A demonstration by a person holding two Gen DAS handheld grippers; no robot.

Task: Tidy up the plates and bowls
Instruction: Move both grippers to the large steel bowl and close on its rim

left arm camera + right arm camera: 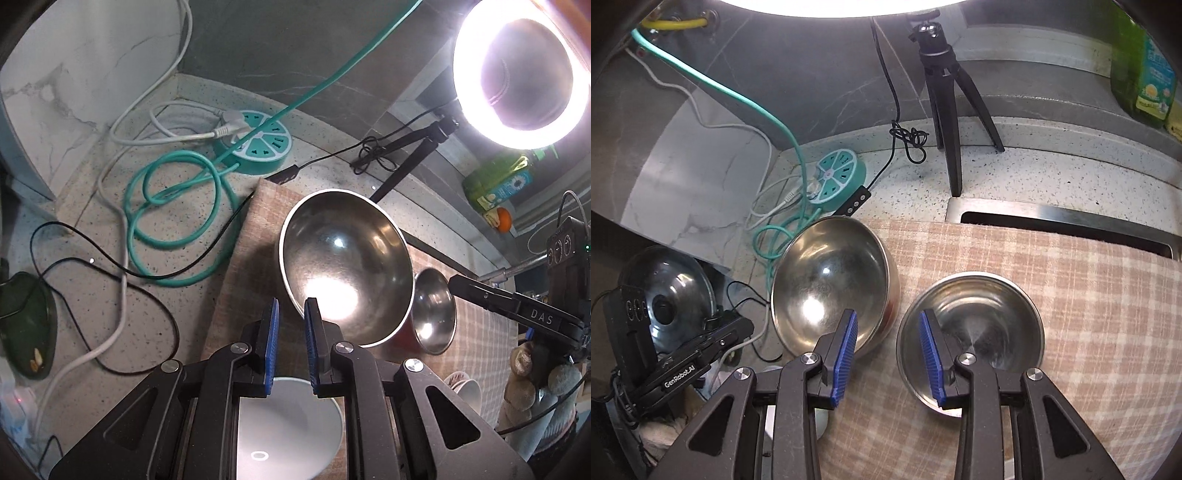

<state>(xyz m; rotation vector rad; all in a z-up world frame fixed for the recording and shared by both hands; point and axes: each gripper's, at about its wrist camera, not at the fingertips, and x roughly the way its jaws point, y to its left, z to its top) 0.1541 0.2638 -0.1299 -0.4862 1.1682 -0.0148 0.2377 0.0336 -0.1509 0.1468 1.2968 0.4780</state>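
Right wrist view showed our right tool (888, 354) part-open and grasping nothing, its jaws straddling the near rim of the small steel bowl (971, 332) on the checked cloth (1089, 314) over the desk; the large steel bowl (831, 280) sat just beside it, toward the left jaw. Our left tool (291, 343) was nearly clenched and empty, a white bowl (291, 424) directly beneath it. We judged the right hand nearer the small bowl.
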